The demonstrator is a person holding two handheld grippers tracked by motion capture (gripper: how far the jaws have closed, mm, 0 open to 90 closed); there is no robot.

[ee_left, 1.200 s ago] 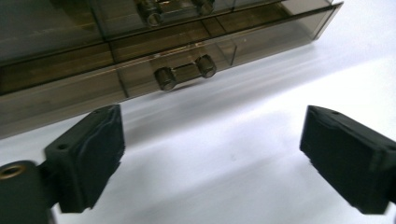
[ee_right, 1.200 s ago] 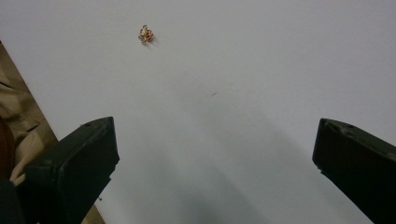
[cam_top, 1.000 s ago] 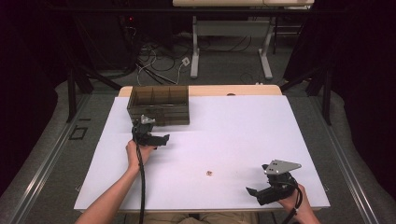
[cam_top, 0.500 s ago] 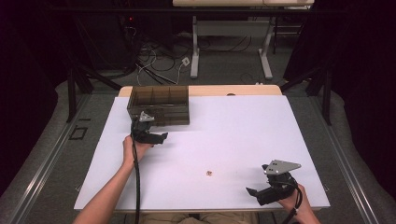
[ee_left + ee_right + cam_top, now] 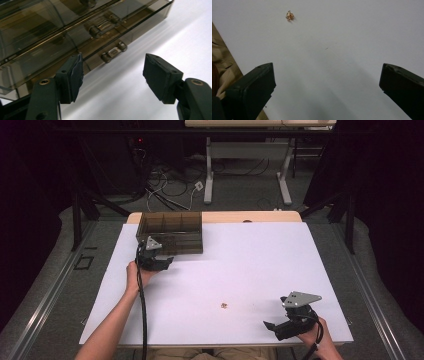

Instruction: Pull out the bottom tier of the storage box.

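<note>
Smoked plastic compartment box (image 5: 171, 232) is set at the counter's (image 5: 260, 265) far left edge. Left tongs (image 5: 159, 263) are held just before its front wall, jaws lately closing, nothing between them. Small golden trinket (image 5: 224, 305) lies near the front edge. Right tongs (image 5: 272, 326) are spread wide, empty.

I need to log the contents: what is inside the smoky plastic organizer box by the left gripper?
The organizer box shows divider walls forming compartments, and they look empty from above. Its tinted walls and glare in the left gripper view hide the compartment floors, so small items cannot be ruled out.
</note>
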